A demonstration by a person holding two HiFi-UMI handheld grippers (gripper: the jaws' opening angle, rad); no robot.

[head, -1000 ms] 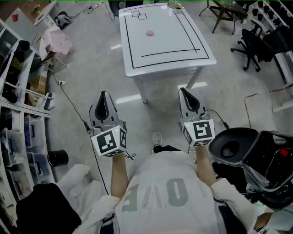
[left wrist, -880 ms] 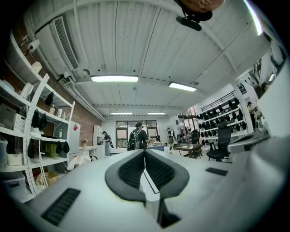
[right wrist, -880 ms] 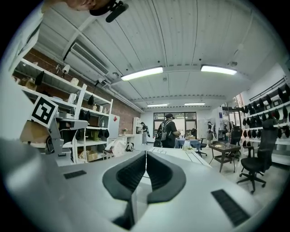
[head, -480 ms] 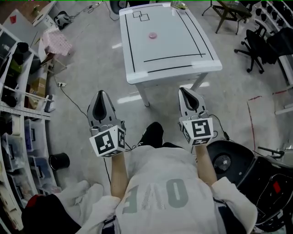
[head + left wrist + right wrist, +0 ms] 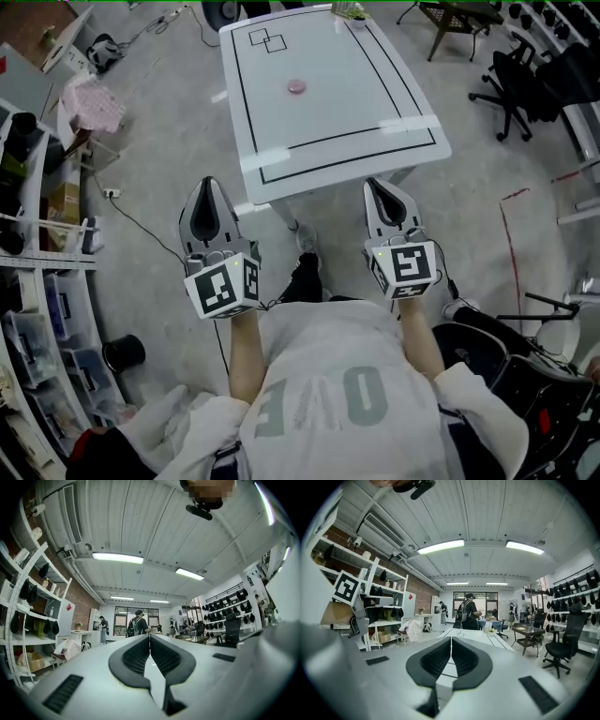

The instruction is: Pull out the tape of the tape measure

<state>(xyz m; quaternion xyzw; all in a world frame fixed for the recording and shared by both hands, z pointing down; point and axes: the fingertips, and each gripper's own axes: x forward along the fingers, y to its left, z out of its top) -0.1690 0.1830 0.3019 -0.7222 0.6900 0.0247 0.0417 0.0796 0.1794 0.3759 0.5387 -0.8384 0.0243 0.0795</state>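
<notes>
White table [image 5: 375, 84] with pink disc [image 5: 297, 88]; left tool [image 5: 208, 181] and right tool [image 5: 376, 184] closed

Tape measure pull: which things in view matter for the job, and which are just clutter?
Job: pink round thing, likely the tape measure, on the table; left gripper and right gripper, both shut, empty.
Clutter: office chair, shelves, black bin, floor cable.

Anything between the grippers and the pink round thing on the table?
Nothing visible. Only the bare white table lies between the pink round object and its near edge. The left gripper and right gripper sit just short of that edge, both shut and empty.
</notes>
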